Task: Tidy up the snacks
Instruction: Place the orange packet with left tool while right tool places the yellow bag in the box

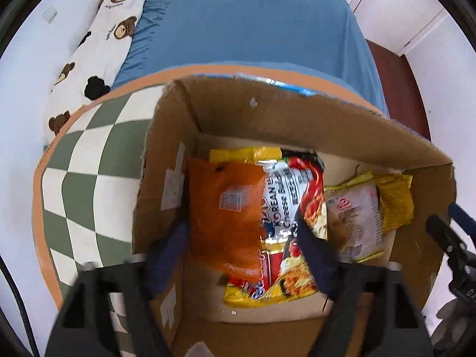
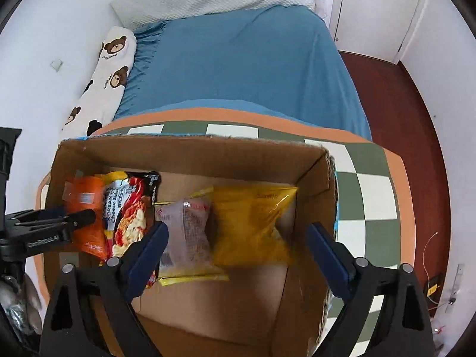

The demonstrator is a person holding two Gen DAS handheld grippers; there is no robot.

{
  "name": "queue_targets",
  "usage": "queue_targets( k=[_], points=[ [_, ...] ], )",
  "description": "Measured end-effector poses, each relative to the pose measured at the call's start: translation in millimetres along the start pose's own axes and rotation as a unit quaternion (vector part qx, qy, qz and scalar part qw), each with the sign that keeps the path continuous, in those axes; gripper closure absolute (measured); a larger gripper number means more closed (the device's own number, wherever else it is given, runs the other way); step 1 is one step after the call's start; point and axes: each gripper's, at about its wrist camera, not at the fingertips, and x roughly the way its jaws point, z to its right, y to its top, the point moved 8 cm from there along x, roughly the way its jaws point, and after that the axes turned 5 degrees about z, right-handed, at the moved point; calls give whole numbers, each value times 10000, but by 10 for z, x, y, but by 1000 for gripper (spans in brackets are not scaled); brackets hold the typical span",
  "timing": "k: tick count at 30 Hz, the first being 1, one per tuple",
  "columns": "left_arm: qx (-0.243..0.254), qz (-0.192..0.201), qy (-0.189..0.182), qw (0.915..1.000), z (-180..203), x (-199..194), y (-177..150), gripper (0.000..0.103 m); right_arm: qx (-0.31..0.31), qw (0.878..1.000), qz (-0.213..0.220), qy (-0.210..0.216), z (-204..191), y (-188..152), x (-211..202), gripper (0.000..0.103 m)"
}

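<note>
An open cardboard box (image 1: 267, 110) (image 2: 190, 151) stands on a checkered table. Inside lie an orange snack packet (image 1: 226, 208) (image 2: 86, 208), a Korean cheese noodle packet (image 1: 285, 208) (image 2: 131, 208), a pale packet with red print (image 1: 354, 220) (image 2: 187, 229) and a yellow packet (image 1: 395, 202) (image 2: 253, 223). My left gripper (image 1: 241, 253) is open above the box's left end, fingers either side of the orange packet, which looks blurred. My right gripper (image 2: 238, 253) is open and empty above the pale and yellow packets. The left gripper also shows in the right wrist view (image 2: 59, 223).
The green-and-white checkered table (image 1: 89, 178) (image 2: 372, 193) has an orange rim. Behind it is a bed with a blue sheet (image 1: 253, 23) (image 2: 238, 59) and a bear-print bolster (image 1: 98, 44). Red-brown floor (image 2: 401, 119) lies to the right.
</note>
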Motion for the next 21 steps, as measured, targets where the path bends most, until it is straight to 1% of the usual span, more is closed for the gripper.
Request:
queue_targets(
  k=[2,5,7,12,16,21],
  points=[
    [62,94,52,9999,17,-16,16,13,42,10000,-74,28,-31,1,114,7],
    [143,197,40,9997,52,-48,-4,12,-62,9999,-107,-19,-70,-24,147,7],
    [202,343,71,9992,67,-98,-19,12,-66,9999,-142,-2,-84,-48,149,7],
    [176,725,53,9972,86,-316,-90,12,-59,9999,-58,-77,-80,-152,49,6],
    [100,1016,13,9948,94,-515,-185,12,-65,10000,8,-34,-117,-297,-54,6],
    [203,1276,48,9916,147,-761,-397,12,-104,9997,215,-10,-172,-481,-283,6]
  ],
)
